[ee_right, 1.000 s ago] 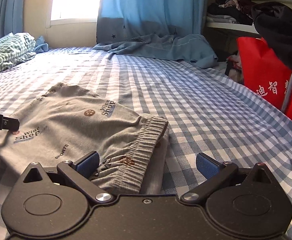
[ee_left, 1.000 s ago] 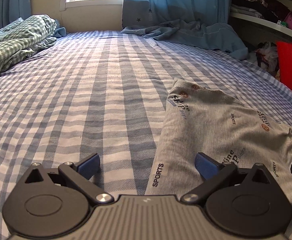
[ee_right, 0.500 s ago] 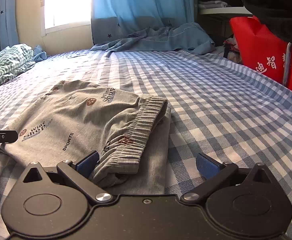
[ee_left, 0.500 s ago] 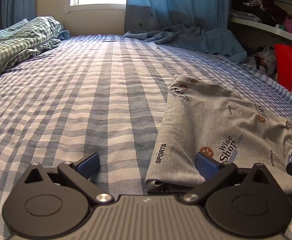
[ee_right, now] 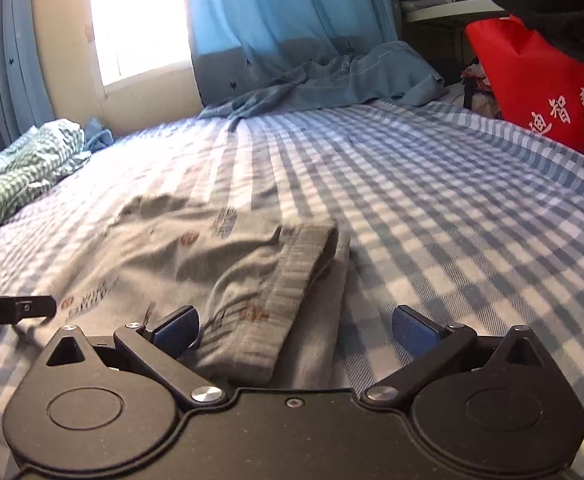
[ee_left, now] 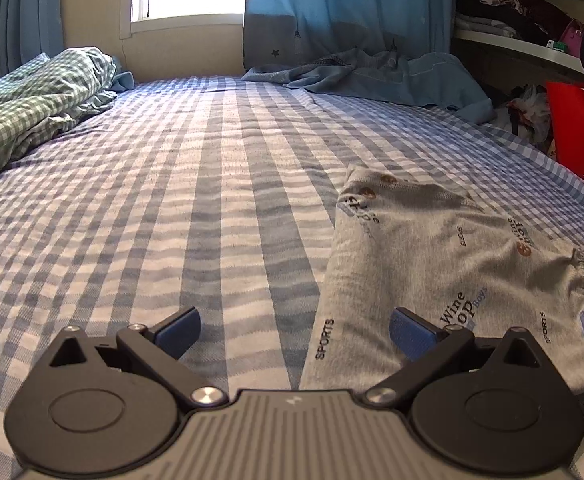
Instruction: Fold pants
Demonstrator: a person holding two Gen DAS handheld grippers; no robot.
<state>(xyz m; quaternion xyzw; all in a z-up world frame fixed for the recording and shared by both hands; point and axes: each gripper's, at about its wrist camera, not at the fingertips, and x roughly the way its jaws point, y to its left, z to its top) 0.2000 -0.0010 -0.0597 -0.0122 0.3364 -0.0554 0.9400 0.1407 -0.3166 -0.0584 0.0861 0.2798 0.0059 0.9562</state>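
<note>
Grey printed pants point(ee_left: 432, 264) lie folded on the blue checked bed sheet point(ee_left: 171, 208), waistband to the right. My left gripper point(ee_left: 294, 328) is open at their near left corner, its right finger over the cloth and its left finger over bare sheet. In the right wrist view the same pants point(ee_right: 179, 248) spread left of centre with the ribbed waistband point(ee_right: 292, 280) running toward the camera. My right gripper point(ee_right: 294, 326) is open over the waistband end, with nothing held. The tip of the left gripper point(ee_right: 15, 310) shows at the left edge.
A green checked blanket point(ee_left: 27, 100) is heaped at the bed's far left. Blue cloth point(ee_left: 372, 76) lies crumpled below the curtains at the head. A red bag point(ee_right: 544, 92) and cluttered shelves point(ee_left: 524, 36) stand along the right side. Dark fabric point(ee_right: 552, 0) hangs top right.
Both grippers have tilted upward and drawn back a little from the pants, which stay flat. The right wrist view has swung and blurred. Both stay open.
</note>
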